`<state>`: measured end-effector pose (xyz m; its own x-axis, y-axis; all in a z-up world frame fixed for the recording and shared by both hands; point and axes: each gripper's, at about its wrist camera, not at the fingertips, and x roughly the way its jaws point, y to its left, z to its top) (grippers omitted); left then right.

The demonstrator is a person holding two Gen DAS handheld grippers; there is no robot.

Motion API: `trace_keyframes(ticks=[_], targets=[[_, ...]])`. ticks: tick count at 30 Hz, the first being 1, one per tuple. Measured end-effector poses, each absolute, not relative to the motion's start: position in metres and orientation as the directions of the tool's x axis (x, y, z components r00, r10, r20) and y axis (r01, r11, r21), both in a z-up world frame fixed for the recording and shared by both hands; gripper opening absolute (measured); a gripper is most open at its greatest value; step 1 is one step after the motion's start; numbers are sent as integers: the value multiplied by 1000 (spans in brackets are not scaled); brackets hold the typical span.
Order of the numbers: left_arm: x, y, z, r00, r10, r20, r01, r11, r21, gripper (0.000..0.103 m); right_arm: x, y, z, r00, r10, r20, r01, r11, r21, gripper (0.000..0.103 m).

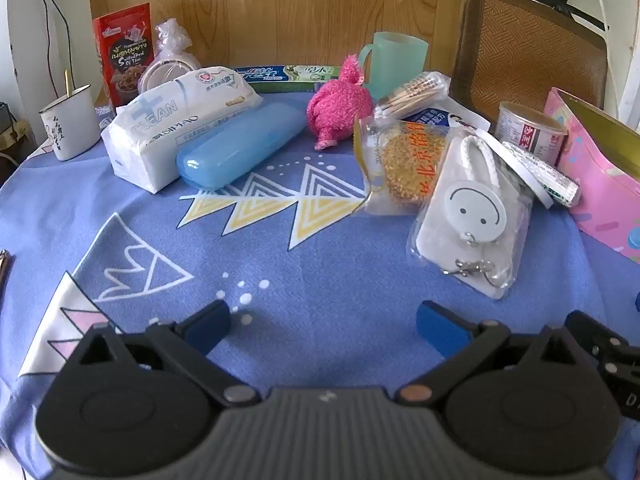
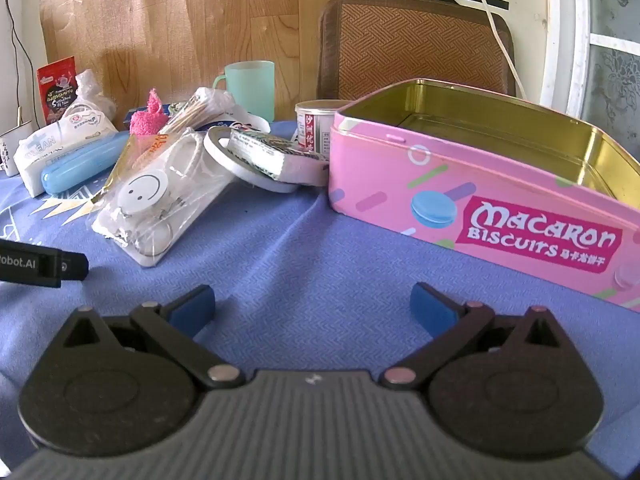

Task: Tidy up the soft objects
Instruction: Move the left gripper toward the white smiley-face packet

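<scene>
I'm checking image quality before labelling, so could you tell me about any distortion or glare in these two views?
Left wrist: fisheye bends the table edge; bright light on the tissue pack. Right wrist: the pink biscuit tin bulges near the frame edge, its gold interior shining; the window is washed out.

The pink plush toy [image 1: 338, 104] is fluffy and lies on the blue tablecloth [image 1: 280, 280], between the blue plastic case [image 1: 240, 146] and the bag with the golden scrubber [image 1: 404, 164]. One thin end of it points up and another thin part touches the cloth at the front. The white tissue pack [image 1: 176, 128] with the word "CLEAN" lies flat on its long side, touching the blue case. The pink biscuit tin [image 2: 480, 200] stands open without lid; the part of its golden inside that shows is bare.
</scene>
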<state>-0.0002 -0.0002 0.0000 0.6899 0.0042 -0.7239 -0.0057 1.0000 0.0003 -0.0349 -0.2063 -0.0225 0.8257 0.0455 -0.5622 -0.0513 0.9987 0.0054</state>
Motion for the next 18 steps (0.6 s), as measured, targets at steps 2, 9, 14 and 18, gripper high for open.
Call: trace_keyframes(ticks=[2,9,14,18], targets=[[0,0,0,690,2,-724,-5,1000,-2,103,-35,-206,-23,825,47,-563,-51,999,8,103],[-5,-2,2,695,-19,-719,9,1000,-17,103,-33,-206,-22,822,43,-567,-49,999,5,103],[-5,10,3,706,-95,-702,67,995,-67,103,-31,-206,-21,820,36,-571,-41,999,4,103],[-19,41,4,738,-230,-634,95,966,-240,103,-32,-204,-22,820,43,-571,-44,999,12,103]])
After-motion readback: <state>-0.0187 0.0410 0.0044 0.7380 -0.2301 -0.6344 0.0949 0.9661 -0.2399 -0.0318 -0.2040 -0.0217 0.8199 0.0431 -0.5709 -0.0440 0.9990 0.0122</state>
